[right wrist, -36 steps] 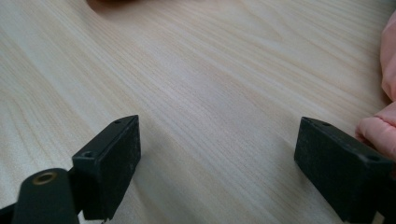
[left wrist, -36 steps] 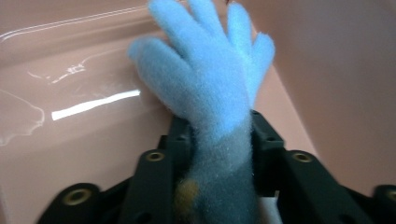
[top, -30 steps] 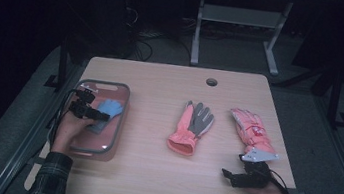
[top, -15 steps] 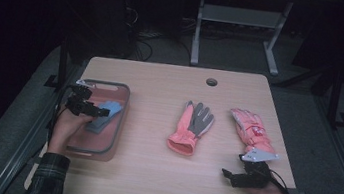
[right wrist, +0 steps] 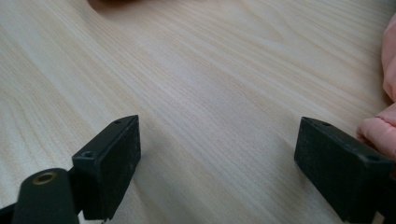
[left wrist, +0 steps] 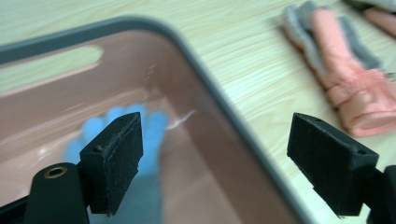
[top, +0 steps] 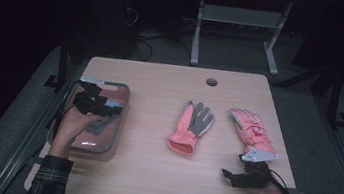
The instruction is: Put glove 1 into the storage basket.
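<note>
The work in hand is sorting gloves into the pink tray (top: pixel 112 142), and that tray serves as the landmark. A blue glove (left wrist: pixel 140 140) already lies on the tray floor. The left gripper (top: pixel 108 108) hangs above the tray's inside; its jaws have just been opening and now stand spread wide with nothing between them, the blue glove below and clear of the pads.

To the right of the tray, on the bare bench (top: pixel 149 175), lies a pink and grey glove (top: pixel 191 127), flat, fingers pointing away from the person. Farther right again lies a pink padded glove (top: pixel 252 131). The right gripper (top: pixel 226 175) rests on the bench, well to the right of the tray, just short of that padded glove's cuff, jaws spread and empty.

Both gloves look light, soft and limp; they will likely sag and fold when lifted, and nothing about them seems fragile. The padded one appears bulkier and may have a slick shell, so a shallow pinch could slip. The cuff of either glove is probably the best hold: thick, bunched fabric that fills the jaws, better than a thin finger.
</note>
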`<state>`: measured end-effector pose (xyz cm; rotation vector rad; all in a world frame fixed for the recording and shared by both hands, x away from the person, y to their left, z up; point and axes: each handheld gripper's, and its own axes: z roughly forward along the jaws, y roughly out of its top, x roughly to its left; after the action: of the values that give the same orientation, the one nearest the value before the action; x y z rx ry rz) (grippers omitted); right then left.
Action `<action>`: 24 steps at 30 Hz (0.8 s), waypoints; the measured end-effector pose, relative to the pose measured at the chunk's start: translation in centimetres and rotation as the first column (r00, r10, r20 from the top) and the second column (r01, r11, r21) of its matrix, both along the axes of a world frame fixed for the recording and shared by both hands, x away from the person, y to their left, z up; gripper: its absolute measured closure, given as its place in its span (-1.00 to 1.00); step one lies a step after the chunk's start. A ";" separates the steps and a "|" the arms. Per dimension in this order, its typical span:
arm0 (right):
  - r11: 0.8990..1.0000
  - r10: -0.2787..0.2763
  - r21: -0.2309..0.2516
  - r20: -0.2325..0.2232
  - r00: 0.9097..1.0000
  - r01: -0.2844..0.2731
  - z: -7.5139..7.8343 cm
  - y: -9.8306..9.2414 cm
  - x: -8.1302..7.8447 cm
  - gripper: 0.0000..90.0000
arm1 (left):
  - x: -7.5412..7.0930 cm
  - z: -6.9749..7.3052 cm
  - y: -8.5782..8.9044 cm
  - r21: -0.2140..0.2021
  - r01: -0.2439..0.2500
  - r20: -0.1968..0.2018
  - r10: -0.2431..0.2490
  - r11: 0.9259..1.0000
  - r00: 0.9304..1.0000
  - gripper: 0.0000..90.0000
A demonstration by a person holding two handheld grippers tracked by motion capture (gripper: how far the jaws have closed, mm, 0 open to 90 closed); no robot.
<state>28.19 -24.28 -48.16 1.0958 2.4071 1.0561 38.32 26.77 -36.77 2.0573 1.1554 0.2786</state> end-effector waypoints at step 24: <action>1.000 0.005 0.000 0.000 1.000 -0.005 0.0 0.0 0.0 -0.69 | -2.3 0.1 -9.2 -0.082 0.256 0.010 -0.256 0.963 0.967 0.80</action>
<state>28.19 -24.25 -48.16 1.0902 2.4113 1.0577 36.02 17.61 -36.71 2.1049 0.8725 0.1021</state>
